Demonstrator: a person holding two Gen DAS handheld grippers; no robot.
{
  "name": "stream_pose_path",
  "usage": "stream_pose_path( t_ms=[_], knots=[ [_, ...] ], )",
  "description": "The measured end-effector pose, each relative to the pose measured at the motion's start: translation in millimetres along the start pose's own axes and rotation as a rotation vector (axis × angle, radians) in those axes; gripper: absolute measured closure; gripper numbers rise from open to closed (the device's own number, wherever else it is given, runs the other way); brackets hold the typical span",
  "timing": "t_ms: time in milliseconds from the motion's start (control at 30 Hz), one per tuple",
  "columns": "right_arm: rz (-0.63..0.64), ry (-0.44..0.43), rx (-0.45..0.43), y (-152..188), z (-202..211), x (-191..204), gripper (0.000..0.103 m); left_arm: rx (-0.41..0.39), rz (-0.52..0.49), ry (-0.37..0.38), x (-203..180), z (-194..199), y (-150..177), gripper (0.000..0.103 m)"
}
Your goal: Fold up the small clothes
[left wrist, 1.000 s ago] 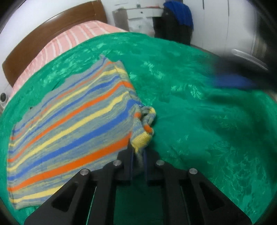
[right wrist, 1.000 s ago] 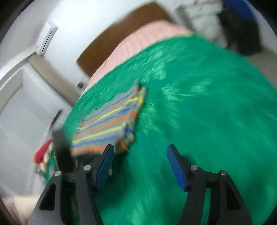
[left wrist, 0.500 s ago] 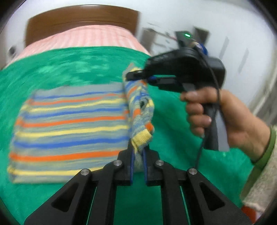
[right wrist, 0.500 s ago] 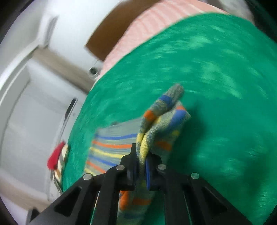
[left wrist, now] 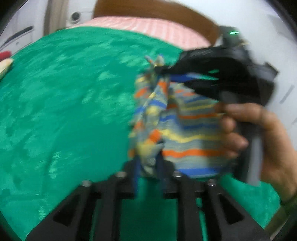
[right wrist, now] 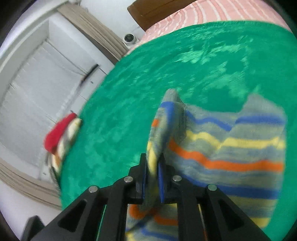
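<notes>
A small striped knit garment [left wrist: 187,128], grey with blue, yellow and orange bands, hangs lifted above the green blanket [left wrist: 65,111]. My left gripper [left wrist: 148,166] is shut on one bunched corner of it. My right gripper [right wrist: 153,178] is shut on another corner, and the striped garment [right wrist: 232,153] drapes to its right. In the left wrist view the right gripper [left wrist: 163,71] and the hand holding it are at the right, pinching the garment's far top edge. The frames are blurred by motion.
The green blanket [right wrist: 167,74] covers a bed with a pink striped sheet [left wrist: 148,29] and a brown headboard [left wrist: 157,9]. A pile of red and pale clothes [right wrist: 61,137] lies at the blanket's left edge. White cabinet doors [right wrist: 33,89] stand beyond.
The right gripper came in open and shut on a corner of the garment. Both grippers have since lifted it off the blanket, and it now hangs bunched between them.
</notes>
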State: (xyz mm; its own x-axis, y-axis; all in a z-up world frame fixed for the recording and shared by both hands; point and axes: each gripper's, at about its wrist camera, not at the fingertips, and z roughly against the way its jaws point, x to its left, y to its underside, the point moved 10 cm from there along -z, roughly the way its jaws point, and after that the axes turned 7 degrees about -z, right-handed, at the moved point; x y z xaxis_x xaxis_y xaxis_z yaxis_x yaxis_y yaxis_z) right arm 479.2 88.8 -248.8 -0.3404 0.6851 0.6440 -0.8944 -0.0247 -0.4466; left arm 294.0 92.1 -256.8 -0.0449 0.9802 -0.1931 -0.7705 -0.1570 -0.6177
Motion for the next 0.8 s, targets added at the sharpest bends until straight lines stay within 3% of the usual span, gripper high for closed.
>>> stream_pose_path(
  t_ms=[67,167,233,333,367,433,467,500,533,567,600,633,700,733,800],
  knots=[
    [-0.032,-0.027,0.005,6,-2,5,0.057,0.016,0.032,-0.032,16,6,6,0.029],
    [-0.024,-0.011,-0.086,6,37,2,0.056,-0.042,0.048,0.002,21,28,6,0.028],
    [0.072,0.048,-0.123,15,76,3,0.056,-0.051,0.038,0.024,18,30,2,0.028],
    [0.249,0.131,-0.105,49,109,6,0.056,-0.045,0.005,-0.003,13,16,-5,0.03],
    [0.297,0.146,-0.078,67,114,4,0.056,-0.02,-0.005,-0.027,13,6,-5,0.037],
    [0.311,0.172,0.014,107,109,-16,0.061,0.049,-0.013,-0.076,27,-16,0,0.043],
    [0.3,0.247,0.084,133,100,-45,0.08,0.06,-0.008,-0.069,30,-18,0,0.043],
    [0.293,0.312,0.117,147,97,-66,0.086,0.058,-0.001,-0.082,36,-14,-1,0.043],
    [0.277,0.316,0.101,156,102,-77,0.086,0.054,0.001,-0.112,45,-9,-3,0.043],
    [0.248,0.323,0.053,159,115,-81,0.084,0.039,0.002,-0.138,53,1,-5,0.042],
    [0.215,0.374,0.028,163,127,-89,0.074,0.022,0.005,-0.15,59,11,-5,0.039],
    [0.186,0.388,0.005,166,139,-92,0.073,0.014,0.007,-0.155,65,19,-4,0.036],
    [0.148,0.311,-0.058,179,164,-86,0.059,0.005,0.005,-0.144,73,36,1,0.026],
    [0.151,0.311,-0.078,185,173,-85,0.043,0.002,-0.003,-0.139,75,41,5,0.025],
    [0.163,0.331,-0.127,201,188,-86,0.032,0.011,-0.035,-0.136,76,54,16,0.025]
  ],
)
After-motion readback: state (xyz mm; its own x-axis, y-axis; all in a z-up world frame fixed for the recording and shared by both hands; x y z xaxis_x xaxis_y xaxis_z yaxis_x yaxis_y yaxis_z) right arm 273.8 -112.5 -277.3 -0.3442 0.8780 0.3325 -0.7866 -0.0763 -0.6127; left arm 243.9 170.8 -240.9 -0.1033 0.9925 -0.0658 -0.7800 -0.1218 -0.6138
